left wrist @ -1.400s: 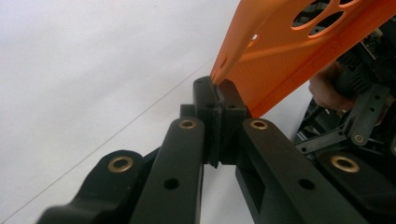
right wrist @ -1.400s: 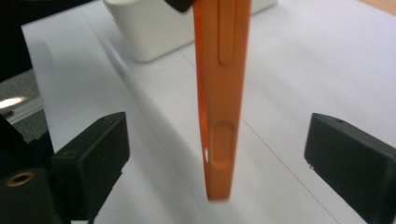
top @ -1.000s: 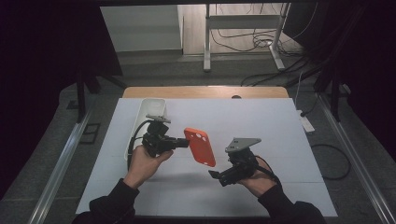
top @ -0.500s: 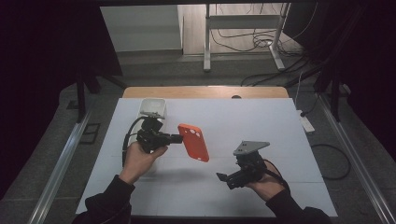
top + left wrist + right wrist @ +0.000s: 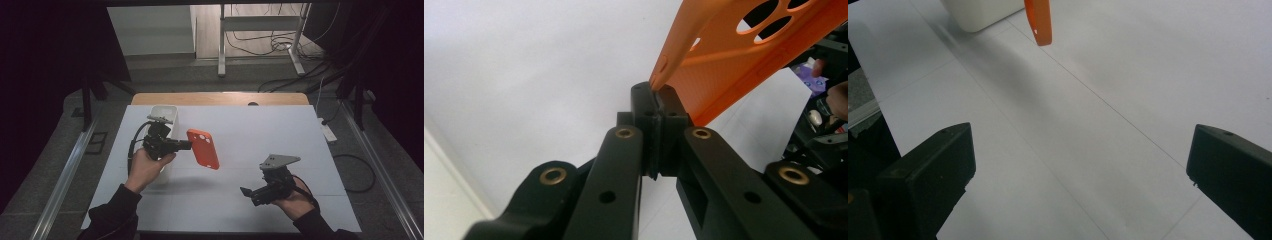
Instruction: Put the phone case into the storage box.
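An orange phone case [image 5: 203, 148] hangs in the air above the white table [image 5: 260, 130], left of centre. My left gripper [image 5: 186, 145] is shut on its left edge; in the left gripper view the jaws pinch the rim of the case [image 5: 734, 55] at the tip of my gripper [image 5: 656, 97]. My right gripper [image 5: 246, 192] is low at the front right of the table, open, with nothing between its jaws. In the right gripper view the lower end of the case [image 5: 1038, 20] hangs far ahead, above the table.
A white box-shaped container [image 5: 165, 117] stands at the back left of the table, right behind my left hand; its base [image 5: 978, 12] appears in the right gripper view. A wooden table edge [image 5: 220, 98] lies beyond. Cables and a metal frame [image 5: 260, 40] sit on the floor behind.
My right gripper has let go of the case and drawn back toward the front right. My left gripper has carried the case slightly left and back.
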